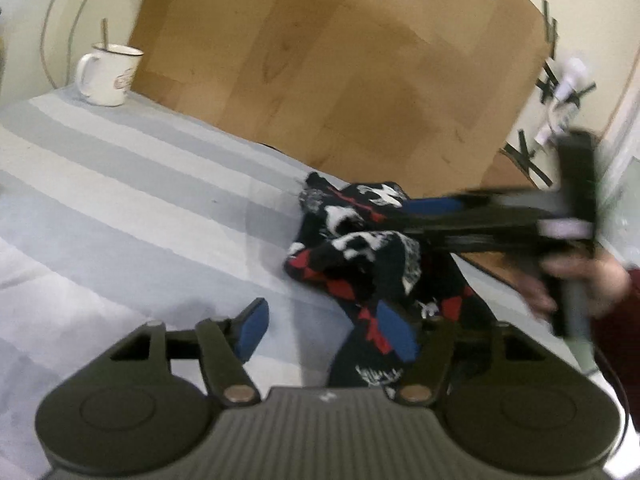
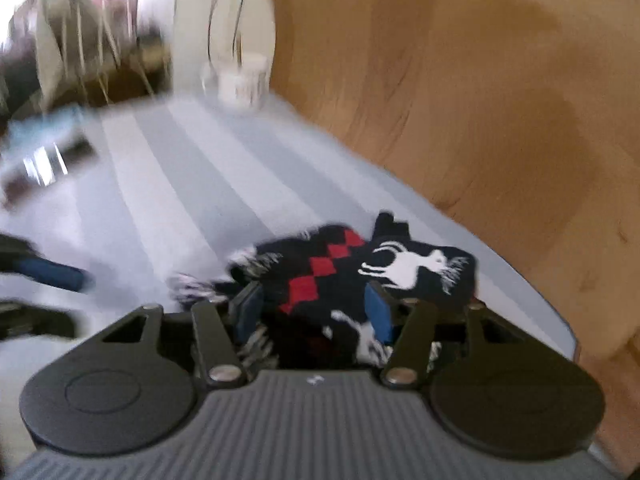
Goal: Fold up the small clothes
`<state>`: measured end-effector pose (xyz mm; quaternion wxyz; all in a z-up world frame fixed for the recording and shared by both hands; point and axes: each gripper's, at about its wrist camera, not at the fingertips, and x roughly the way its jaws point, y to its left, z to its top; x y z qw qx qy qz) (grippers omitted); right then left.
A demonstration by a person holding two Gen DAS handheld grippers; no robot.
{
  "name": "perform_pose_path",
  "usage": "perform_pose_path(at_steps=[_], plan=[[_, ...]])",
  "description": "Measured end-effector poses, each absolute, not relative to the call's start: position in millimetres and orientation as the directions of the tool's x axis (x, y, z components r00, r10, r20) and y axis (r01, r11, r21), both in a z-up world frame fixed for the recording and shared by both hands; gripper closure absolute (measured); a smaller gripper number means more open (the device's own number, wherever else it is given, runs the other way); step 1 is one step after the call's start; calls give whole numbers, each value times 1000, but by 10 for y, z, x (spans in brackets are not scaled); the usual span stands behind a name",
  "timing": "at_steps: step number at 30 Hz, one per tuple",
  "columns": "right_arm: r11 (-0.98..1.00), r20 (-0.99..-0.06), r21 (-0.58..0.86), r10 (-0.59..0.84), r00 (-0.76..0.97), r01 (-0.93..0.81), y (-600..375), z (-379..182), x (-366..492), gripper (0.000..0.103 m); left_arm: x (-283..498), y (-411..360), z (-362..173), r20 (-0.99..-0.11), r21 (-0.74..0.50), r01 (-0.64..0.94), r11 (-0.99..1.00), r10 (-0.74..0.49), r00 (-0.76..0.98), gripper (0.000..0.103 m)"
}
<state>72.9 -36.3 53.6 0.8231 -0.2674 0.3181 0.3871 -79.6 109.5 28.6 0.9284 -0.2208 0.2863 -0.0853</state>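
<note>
A small dark garment [image 1: 356,248] with red diamonds and white figures lies bunched on the grey striped cloth [image 1: 120,184] near the table's right edge. My left gripper [image 1: 324,332] is open, its blue pads wide apart, the right pad against the garment's near end. The right gripper [image 1: 436,210] reaches in from the right at the garment's far side. In the right wrist view the garment [image 2: 360,272] lies between the pads of my right gripper [image 2: 316,312], which stand apart. The left gripper's blue finger [image 2: 52,272] shows blurred at the left.
A white mug [image 1: 108,74] with a stick in it stands at the far left corner; it also shows in the right wrist view [image 2: 242,82]. A brown cardboard panel [image 1: 340,60] stands behind the table. A blurred dark object [image 2: 44,164] lies at the left edge.
</note>
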Motion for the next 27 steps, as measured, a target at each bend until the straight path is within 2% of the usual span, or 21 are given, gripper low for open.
perform_pose_path(at_steps=[2, 4, 6, 9, 11, 12, 13, 14, 15, 16, 17, 20, 24, 25, 26, 27], plan=[[554, -769, -180, 436, 468, -813, -277, 420, 851, 52, -776, 1038, 299, -495, -452, 48, 891, -295, 817, 28], [557, -775, -164, 438, 456, -814, -309, 418, 880, 59, -745, 959, 316, -489, -440, 72, 895, -306, 817, 25], [554, -754, -150, 472, 457, -819, -315, 517, 841, 59, -695, 852, 315, -494, -425, 97, 900, -321, 808, 25], [510, -726, -102, 549, 414, -854, -355, 653, 678, 25, -611, 694, 286, -504, -408, 131, 904, -342, 793, 25], [508, -729, -180, 506, 461, -842, -261, 580, 630, 27, -538, 603, 235, -525, -392, 128, 911, -336, 782, 27], [516, -748, -204, 466, 473, -832, -206, 495, 660, 30, -495, 569, 199, -540, -385, 122, 915, -331, 774, 29], [526, -767, -191, 447, 461, -828, -171, 418, 712, 51, -461, 543, 168, -557, -380, 113, 918, -324, 765, 36], [534, -783, -160, 444, 436, -830, -176, 369, 761, 68, -430, 521, 133, -574, -375, 104, 921, -319, 754, 53], [550, -784, -143, 445, 433, -823, -203, 363, 794, 78, -409, 516, 107, -588, -372, 101, 923, -318, 744, 66], [579, -763, -128, 461, 453, -805, -240, 423, 811, 81, -390, 521, 80, -605, -367, 91, 926, -312, 733, 86], [608, -731, -100, 493, 473, -788, -358, 538, 824, 81, -381, 544, 61, -612, -368, 83, 926, -308, 729, 88], [714, -611, -16, 547, 573, -700, -877, 1002, 924, 82, -393, 625, 80, -601, -389, 96, 916, -332, 727, 88], [860, -470, 76, 477, 743, -505, -1986, 1507, 1002, 83, -444, 624, 123, -586, -380, 118, 917, -338, 736, 87], [893, -446, 97, 433, 783, -439, -2313, 1567, 983, 84, -451, 619, 125, -587, -375, 115, 920, -332, 738, 82], [921, -427, 111, 383, 819, -373, -2595, 1581, 948, 84, -452, 619, 132, -587, -374, 116, 920, -332, 738, 69], [944, -412, 126, 329, 850, -304, -2883, 1577, 893, 84, -445, 630, 142, -584, -376, 118, 919, -334, 740, 62]])
